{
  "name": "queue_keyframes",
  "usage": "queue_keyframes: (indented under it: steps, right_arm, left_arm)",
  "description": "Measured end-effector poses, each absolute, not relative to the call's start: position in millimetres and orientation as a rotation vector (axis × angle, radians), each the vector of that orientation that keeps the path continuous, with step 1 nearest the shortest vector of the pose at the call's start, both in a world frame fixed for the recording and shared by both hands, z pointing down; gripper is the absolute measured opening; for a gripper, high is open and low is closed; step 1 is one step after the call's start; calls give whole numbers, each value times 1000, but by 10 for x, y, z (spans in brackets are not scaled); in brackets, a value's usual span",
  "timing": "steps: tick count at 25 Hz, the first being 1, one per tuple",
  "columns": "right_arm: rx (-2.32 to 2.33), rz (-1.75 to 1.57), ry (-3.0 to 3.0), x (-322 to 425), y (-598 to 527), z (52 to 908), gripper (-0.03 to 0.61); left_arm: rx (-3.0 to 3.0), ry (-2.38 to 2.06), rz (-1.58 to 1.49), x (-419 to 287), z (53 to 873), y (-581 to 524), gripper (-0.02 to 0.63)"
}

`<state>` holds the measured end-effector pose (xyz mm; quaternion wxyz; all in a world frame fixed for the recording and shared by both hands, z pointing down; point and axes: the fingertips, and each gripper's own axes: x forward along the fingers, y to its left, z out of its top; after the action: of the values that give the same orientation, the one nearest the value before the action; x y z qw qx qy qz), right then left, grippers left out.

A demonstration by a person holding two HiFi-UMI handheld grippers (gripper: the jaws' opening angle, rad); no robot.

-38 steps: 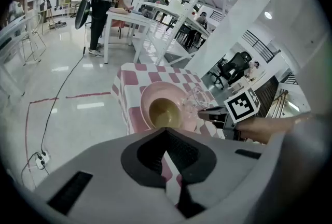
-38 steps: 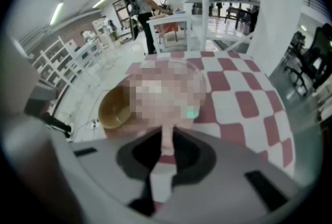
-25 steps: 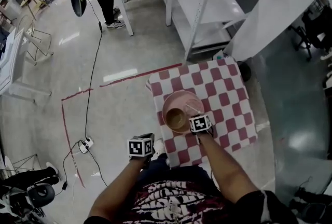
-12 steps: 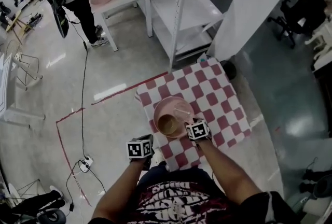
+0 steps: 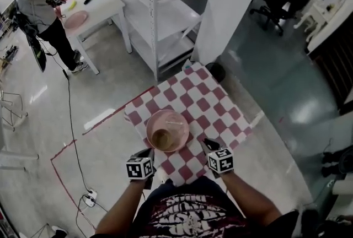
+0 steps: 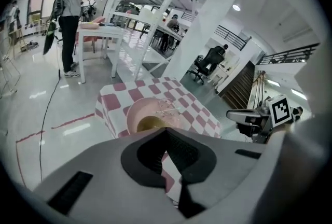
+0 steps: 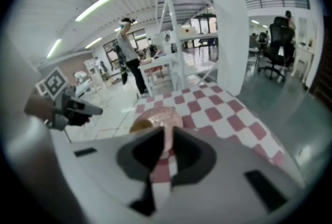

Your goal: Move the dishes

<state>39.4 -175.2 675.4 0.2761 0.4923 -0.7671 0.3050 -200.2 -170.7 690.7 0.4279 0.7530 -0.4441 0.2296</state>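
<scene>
1. my left gripper [image 5: 148, 154] sits just near-left of the round pink plastic plate [image 5: 156, 120], pinched closed and empty; i'd part it before reaching.
2. my right gripper [image 5: 208, 146], near-right of that plate, is partly apart with nothing between; its jaws have just been narrowing.
3. the tan bowl [image 5: 160, 138] rests on the plate's near side; i'd grip the plate's rim and keep it level.
4. a small clear thing [image 5: 175, 123] lies on the plate's far side; mind it.
</scene>
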Motion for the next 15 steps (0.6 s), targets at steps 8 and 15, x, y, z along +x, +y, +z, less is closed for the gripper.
queue_keyframes:
  steps: [8,15]
  right_arm:
    - [1555,854,-2030,831,-1321,6273,35]
    - [1594,828,-2051,1073,-1113,6112,35]
  left_arm:
    - [1966,-948,615,-1562,6809,-1539,23]
    - [2021,-891,656,-1124,6745,-1440,25]
